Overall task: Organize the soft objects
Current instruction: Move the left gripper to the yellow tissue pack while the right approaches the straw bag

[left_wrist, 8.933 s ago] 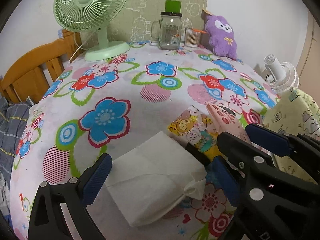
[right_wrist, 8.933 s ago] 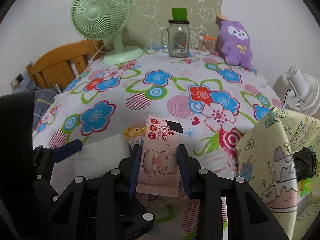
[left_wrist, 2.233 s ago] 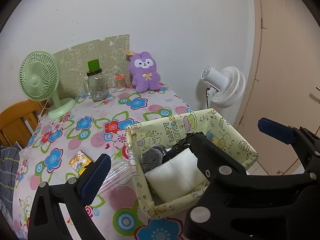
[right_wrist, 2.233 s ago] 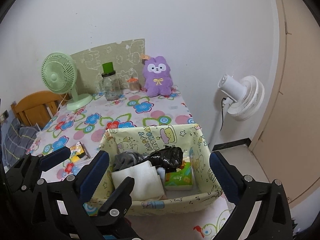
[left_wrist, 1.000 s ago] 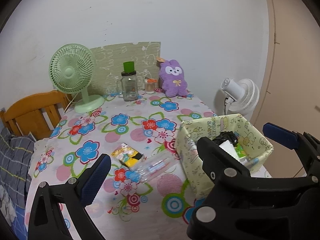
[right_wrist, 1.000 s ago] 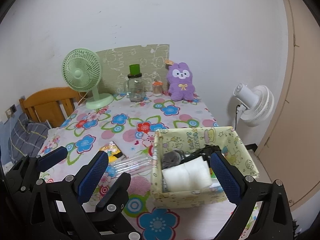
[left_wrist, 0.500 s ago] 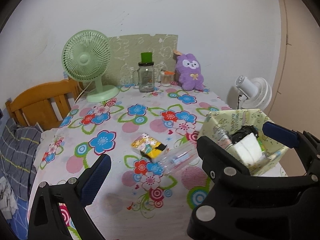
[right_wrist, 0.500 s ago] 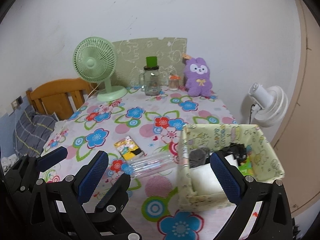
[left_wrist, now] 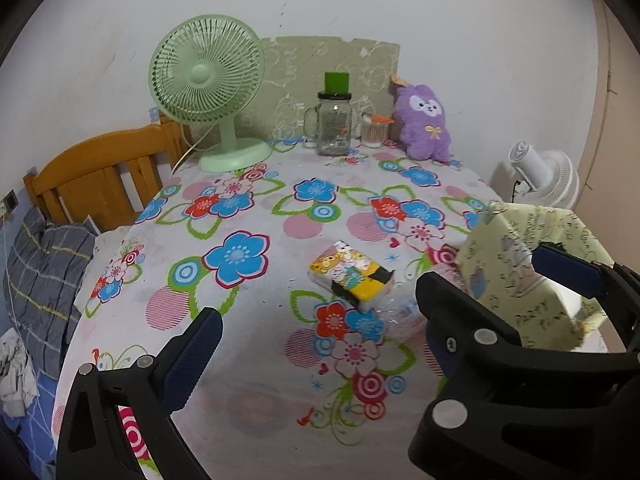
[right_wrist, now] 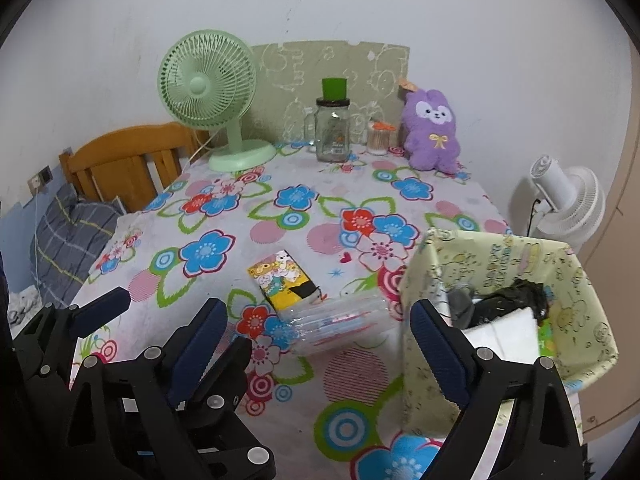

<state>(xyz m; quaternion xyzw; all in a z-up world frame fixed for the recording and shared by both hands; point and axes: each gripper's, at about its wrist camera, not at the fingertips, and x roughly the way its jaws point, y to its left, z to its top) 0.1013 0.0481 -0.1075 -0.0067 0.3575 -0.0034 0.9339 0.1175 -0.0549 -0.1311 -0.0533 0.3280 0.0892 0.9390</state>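
A yellow cartoon-print tissue pack (left_wrist: 350, 276) (right_wrist: 286, 280) lies on the floral tablecloth. Touching its near side is a clear plastic pack (right_wrist: 340, 326). To the right stands a pale yellow fabric box (right_wrist: 500, 252) (left_wrist: 520, 240) holding a white folded cloth (right_wrist: 504, 336) and a black item (right_wrist: 516, 296). My right gripper (right_wrist: 318, 312) hovers above the table with its jaws closing and nothing between the pads; the clear pack shows through the gap. My left gripper (left_wrist: 316, 344) is open and empty, its fingers interleaved with the right gripper's.
At the table's far edge stand a green fan (left_wrist: 208, 80), a glass jar (left_wrist: 334, 124), a small cotton-swab cup (left_wrist: 374, 132) and a purple plush (left_wrist: 424, 120). A white fan (right_wrist: 568, 200) stands beyond the right edge. A wooden headboard (left_wrist: 100, 176) and plaid bedding (left_wrist: 44, 264) are at left.
Both grippers have come down and to the left, away from the box and closer to the tissue pack and the clear pack. The right jaws stand slightly narrower.
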